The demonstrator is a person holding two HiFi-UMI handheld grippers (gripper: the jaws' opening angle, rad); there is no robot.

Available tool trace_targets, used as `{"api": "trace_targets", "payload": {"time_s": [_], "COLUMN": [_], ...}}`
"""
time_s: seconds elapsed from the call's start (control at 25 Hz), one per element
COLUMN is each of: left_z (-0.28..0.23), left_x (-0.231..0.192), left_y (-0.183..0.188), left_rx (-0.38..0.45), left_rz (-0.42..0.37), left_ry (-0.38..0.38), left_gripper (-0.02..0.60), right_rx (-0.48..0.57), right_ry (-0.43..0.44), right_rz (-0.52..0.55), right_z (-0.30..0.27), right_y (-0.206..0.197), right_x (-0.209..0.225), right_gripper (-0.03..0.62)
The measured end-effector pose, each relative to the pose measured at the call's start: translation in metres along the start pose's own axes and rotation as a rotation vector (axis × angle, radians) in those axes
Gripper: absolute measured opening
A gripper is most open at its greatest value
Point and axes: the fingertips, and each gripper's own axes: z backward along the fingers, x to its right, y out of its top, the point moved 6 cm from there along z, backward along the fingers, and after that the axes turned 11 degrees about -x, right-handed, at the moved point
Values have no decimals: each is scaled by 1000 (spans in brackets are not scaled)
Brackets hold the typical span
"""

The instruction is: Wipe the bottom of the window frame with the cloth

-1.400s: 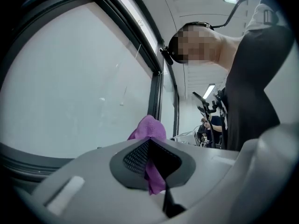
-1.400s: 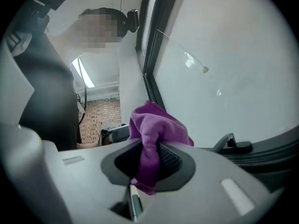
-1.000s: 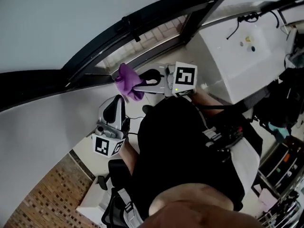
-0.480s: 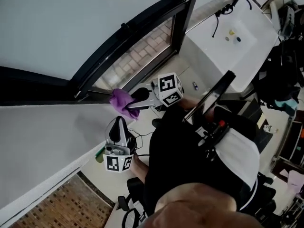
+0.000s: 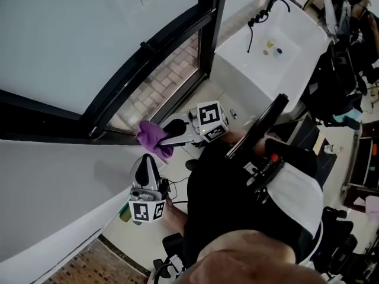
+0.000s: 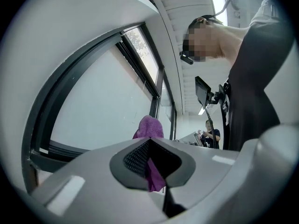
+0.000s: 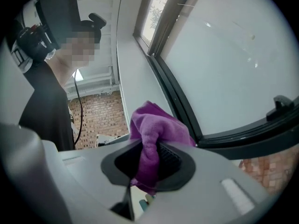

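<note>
Right gripper (image 5: 162, 142) jaws are clenching the purple cloth (image 5: 151, 136) | left gripper (image 5: 146, 162) jaws are sitting slightly parted and empty, just below | I'm judging the cloth to be hanging just beside the window frame's bottom rail (image 5: 47, 123), which is running off leftward; right is nearer | versus half a second ago, the cloth is staying by that rail end.

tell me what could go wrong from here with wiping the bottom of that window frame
1. The right gripper pinches only a fold of the purple cloth. The rest bulges loose, so dragging it along the dark frame rail might pull it free.
2. The black latch sticks up from that rail and could snag the cloth.
3. The left gripper sits right under the cloth, so the two grippers could bump.
</note>
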Motion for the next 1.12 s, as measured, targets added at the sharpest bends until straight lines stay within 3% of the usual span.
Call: {"api": "trace_targets", "payload": {"time_s": [0.28,0.56,0.64,0.8,0.92,1.12], "left_z": [-26,-82,-118,-211,-247,-342], "left_x": [9,0,14,54,62,99], "left_y": [2,4,3,1,-2,-4], "left_rx": [20,5,-17,-56,-68,-5], "left_rz": [-18,-6,6,20,7,-47], "left_ry": [-25,-48,-96,-218,-298,-558], "left_gripper": [2,2,2,2,2,2], "right_rx": [28,89,112,180,240,302], "right_ry": [-6,-10,-29,-171,-251,-465], "right_rz": [44,39,47,53,33,113], "right_z": [24,62,97,198,232,325], "right_y": [3,17,20,17,8,4], "right_x": [-1,52,56,62,74,83], "right_gripper": [69,67,69,68,67,67]}}
